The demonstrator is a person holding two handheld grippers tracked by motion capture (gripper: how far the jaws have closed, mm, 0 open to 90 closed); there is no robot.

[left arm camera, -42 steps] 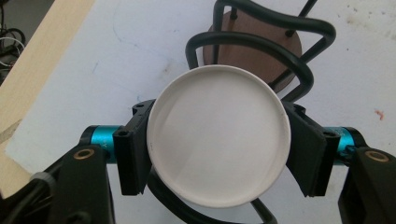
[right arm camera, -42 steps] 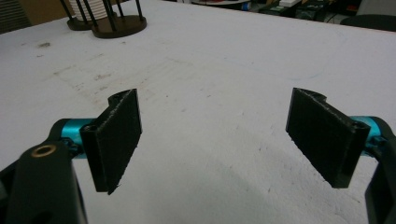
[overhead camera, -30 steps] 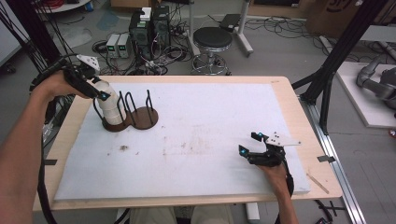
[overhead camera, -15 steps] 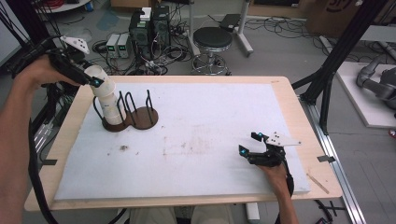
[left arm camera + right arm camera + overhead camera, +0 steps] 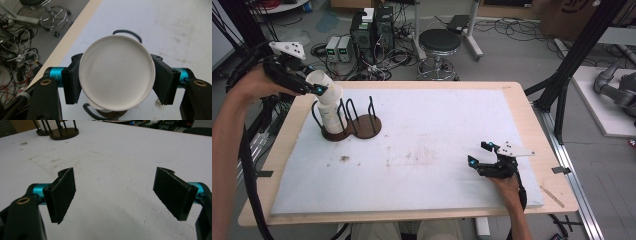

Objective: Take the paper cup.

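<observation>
Left gripper [image 5: 314, 89]: closed on the top cup [image 5: 117, 72], pads pressing the cup wall at both sides, just under the rim; mouth of the cup turned toward the gripper's camera.
Top cup [image 5: 326, 86]: tilted, raised above the cup stack [image 5: 331, 116], its bottom end not yet clear of the cup beneath; another rim peeking out below it in the left gripper view.
Change over the last second: left hand up and away toward the bench's far-left corner; held cup higher and more tilted than a second ago, when it sat low on the stack between the wires.
Meaning for the work: separation of one cup under way, judged as nearly but not fully done; a little more lift likely needed before any carry across the bench.
Cup stack: upright in the left bay of the wire holder [image 5: 351, 120], on its dark round base.
Wire holder: right bay empty, near the far-left part of the bench [image 5: 422, 150].
Risk: second cup possibly dragged up with the first; cannot tell yet from these views.
Right gripper [image 5: 479, 155]: jaws wide apart, nothing between them, resting low over the white bench surface at the near right, well apart from the holder.
Right gripper, change: none; same spot, same opening as a second ago.
</observation>
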